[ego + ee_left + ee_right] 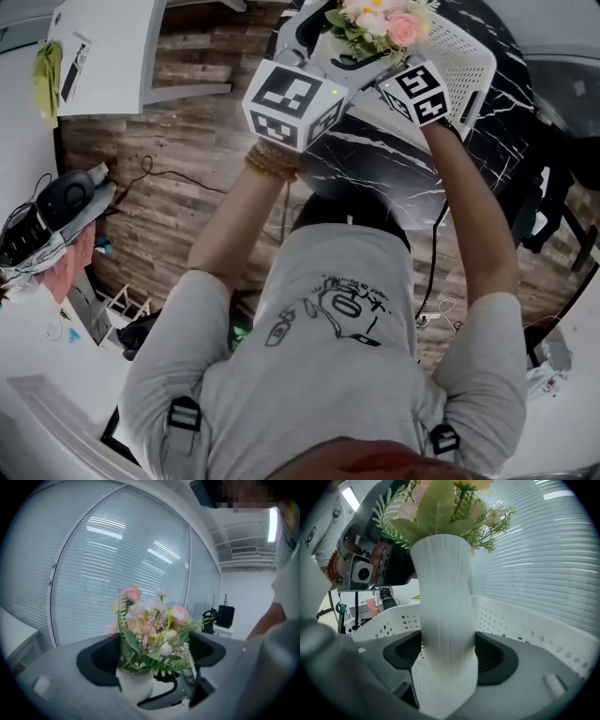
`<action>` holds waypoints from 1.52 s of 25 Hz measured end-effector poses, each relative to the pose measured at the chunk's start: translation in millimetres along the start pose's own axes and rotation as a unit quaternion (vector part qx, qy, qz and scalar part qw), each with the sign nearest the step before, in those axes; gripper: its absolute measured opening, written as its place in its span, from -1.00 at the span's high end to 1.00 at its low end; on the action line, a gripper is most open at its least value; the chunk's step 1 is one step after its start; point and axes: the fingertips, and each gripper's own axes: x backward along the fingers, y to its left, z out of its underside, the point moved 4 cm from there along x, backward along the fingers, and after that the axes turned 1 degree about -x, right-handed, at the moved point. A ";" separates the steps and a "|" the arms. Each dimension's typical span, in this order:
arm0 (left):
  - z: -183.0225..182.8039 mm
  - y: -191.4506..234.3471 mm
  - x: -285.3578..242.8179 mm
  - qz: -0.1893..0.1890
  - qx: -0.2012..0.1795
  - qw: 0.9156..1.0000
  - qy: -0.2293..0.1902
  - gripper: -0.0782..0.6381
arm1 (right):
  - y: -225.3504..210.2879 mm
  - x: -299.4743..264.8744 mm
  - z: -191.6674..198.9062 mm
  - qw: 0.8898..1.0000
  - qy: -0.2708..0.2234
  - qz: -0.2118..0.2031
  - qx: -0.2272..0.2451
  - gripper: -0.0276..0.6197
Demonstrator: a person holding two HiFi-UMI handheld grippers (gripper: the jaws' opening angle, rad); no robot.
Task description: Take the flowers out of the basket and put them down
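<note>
A bunch of pink and cream flowers (380, 23) stands in a ribbed white vase (445, 620), held up above the white perforated basket (469, 56). My right gripper (447, 656) is shut on the vase's lower body, with a pad pressed to each side. My left gripper (152, 660) is higher up, its jaws wide around the foliage (150, 625) and the vase's neck (136, 684). Leaves brush its pads, with no firm grip showing. In the head view both grippers meet under the blooms and the vase is hidden behind them.
The basket rests on a black marble table (375, 159), and its rim (520, 625) lies just below and behind the vase. A white desk (103, 56) stands at the far left over wood flooring. Window blinds fill the background.
</note>
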 end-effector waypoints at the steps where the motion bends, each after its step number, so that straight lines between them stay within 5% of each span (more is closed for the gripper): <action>1: -4.2 -2.1 1.2 0.000 -0.002 1.000 -0.003 -0.50 | 0.4 3.2 -4.0 1.000 -0.002 0.000 0.000 -0.20; 30: -136.6 -79.8 58.0 0.012 -0.074 0.994 -0.079 -0.48 | 36.2 113.3 -124.6 0.997 -0.053 0.032 0.040 -0.19; 38: -146.9 -88.7 64.8 0.020 -0.080 0.993 -0.082 -0.48 | 42.9 123.0 -133.5 0.997 -0.054 0.035 0.037 -0.19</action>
